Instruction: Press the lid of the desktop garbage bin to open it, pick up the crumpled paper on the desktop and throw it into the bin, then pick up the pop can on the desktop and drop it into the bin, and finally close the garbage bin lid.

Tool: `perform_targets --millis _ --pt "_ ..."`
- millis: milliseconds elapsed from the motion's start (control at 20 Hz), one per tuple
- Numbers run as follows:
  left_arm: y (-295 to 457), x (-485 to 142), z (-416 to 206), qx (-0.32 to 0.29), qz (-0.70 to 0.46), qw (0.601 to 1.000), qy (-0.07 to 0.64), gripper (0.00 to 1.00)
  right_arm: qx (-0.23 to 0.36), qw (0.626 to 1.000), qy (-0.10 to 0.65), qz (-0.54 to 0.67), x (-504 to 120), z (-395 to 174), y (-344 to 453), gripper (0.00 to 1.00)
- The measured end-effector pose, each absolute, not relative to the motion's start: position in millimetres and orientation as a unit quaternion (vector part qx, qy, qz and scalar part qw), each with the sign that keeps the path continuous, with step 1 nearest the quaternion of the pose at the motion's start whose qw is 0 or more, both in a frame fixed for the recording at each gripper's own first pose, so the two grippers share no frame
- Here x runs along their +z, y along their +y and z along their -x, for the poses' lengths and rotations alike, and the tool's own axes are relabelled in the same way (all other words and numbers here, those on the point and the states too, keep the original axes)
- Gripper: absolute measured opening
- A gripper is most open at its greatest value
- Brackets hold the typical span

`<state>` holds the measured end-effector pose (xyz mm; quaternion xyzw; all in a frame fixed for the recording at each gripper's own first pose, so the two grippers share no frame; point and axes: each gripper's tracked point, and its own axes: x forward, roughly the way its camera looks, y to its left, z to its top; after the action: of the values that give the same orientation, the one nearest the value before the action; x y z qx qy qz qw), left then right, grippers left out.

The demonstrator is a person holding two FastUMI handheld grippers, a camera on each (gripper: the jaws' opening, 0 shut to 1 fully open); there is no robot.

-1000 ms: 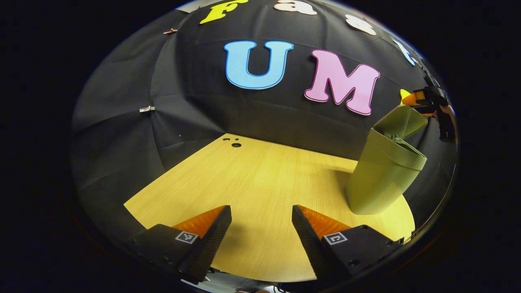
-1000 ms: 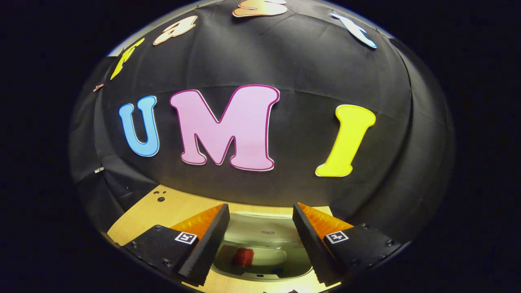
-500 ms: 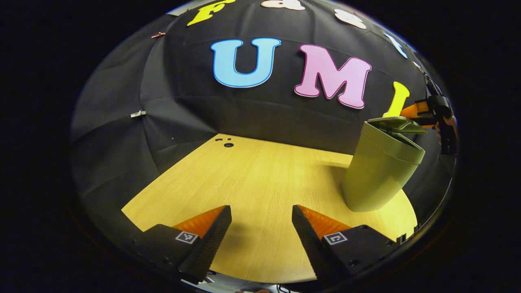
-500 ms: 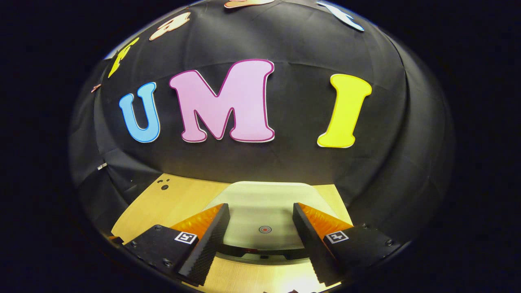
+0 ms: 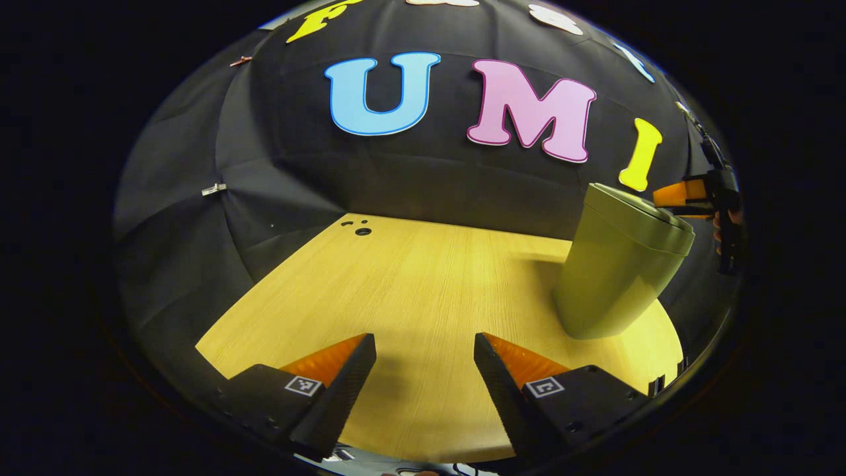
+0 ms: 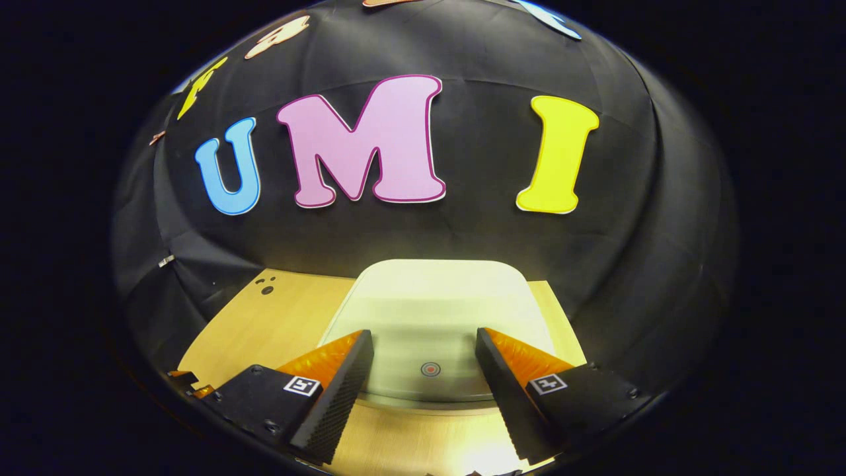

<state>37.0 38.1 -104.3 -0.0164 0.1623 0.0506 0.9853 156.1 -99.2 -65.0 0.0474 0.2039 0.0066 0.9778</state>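
Wooden desktop, lidded green bin

1. A light wood-grain table carries everything here.
2. An olive-green bin with its lid down stands directly on it.
3. Well apart from the bin, small dark holes mark the tabletop's far corner.

Bright overhead light, fisheye-warped edges
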Motion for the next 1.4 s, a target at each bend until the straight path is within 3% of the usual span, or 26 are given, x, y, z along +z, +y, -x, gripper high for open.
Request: perform_targets --millis 400,800,1400 --pt "4.8 -107.7 -69.2 0.062 0.002 0.981 0.182 0.96 0.019 0.979 0.193 -0.056 -70.6 -152.0 -97.5 0.99" --pt "-39.9 -103.8 -85.4 0.030 -0.027 0.983 0.180 0.96 0.027 0.984 0.169 -0.053 -74.7 -152.5 -96.4 0.99" --pt "-30.0 -53.6 -82.1 -0.040 -0.022 0.993 0.107 0.96 -0.025 0.992 0.108 -0.052 -32.3 -127.5 -81.3 0.98"
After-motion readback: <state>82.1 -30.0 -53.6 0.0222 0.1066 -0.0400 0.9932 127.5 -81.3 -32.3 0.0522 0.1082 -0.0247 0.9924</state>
